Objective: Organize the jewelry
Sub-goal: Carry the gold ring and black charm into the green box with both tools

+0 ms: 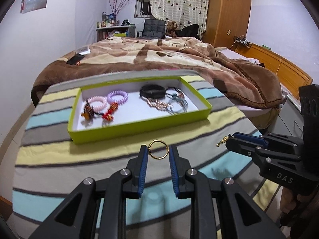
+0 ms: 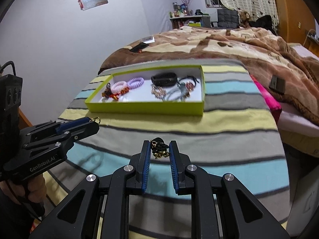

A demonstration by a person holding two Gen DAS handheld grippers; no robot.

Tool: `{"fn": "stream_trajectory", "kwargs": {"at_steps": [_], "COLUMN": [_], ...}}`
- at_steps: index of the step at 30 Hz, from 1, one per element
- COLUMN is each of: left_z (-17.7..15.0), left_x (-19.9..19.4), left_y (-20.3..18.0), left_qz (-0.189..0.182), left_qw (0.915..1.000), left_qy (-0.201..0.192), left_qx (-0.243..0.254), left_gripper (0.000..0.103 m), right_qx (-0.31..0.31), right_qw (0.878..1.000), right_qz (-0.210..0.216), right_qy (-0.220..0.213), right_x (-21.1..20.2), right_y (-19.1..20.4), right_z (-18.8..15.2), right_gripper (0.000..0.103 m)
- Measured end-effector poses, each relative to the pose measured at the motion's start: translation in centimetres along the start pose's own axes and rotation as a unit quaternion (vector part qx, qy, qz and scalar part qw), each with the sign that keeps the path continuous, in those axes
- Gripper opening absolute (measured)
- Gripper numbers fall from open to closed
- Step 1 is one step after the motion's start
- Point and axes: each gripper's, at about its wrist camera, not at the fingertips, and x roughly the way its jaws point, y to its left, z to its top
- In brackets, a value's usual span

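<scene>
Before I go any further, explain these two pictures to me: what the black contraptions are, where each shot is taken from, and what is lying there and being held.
No robot here: a person holds a two-fingered black clamp in each hand. A camera on each looks forward along its fingers, so each picture shows one tool close up and the other off to the side.

In the left camera's picture, the left hand-held gripper pinches a gold ring. In the right camera's picture, the right hand-held gripper grips a black cord bracelet with gold beads.

Ahead, on a striped blanket on a bed, sits a green box. It holds a pink coil hair tie, a purple coil hair tie, a black band and other tangled pieces.
</scene>
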Motion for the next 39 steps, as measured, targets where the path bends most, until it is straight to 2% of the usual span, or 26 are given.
{"fn": "stream_trajectory", "kwargs": {"at_steps": [11,19,32,39], "left_z": [3.6,5.3,5.9,5.7], "left_x": [1.8,4.4,8.9,10.3], "left_y": [2.2,3.8,5.4,5.9], "left_qz": [0.013,0.016,0.013,0.008], "left_qw": [0.9997,0.9997,0.9995,0.9989], "left_qy": [-0.015,-0.014,0.021,0.039], "left_qx": [0.012,0.013,0.018,0.023], "left_gripper": [0.023,0.023,0.023,0.023], "right_qx": [-0.016,-0.024,-0.025,-0.029], "right_qw": [1.000,0.999,0.998,0.997], "right_qz": [0.023,0.026,0.036,0.027], "right_qy": [-0.015,-0.002,0.043,0.068], "right_x": [2.4,5.8,10.7,12.6], "right_y": [0.9,0.9,0.8,0.7], "right_z": [4.6,6.9,7.9,7.8], "right_gripper": [0.019,0.020,0.020,0.020]}}
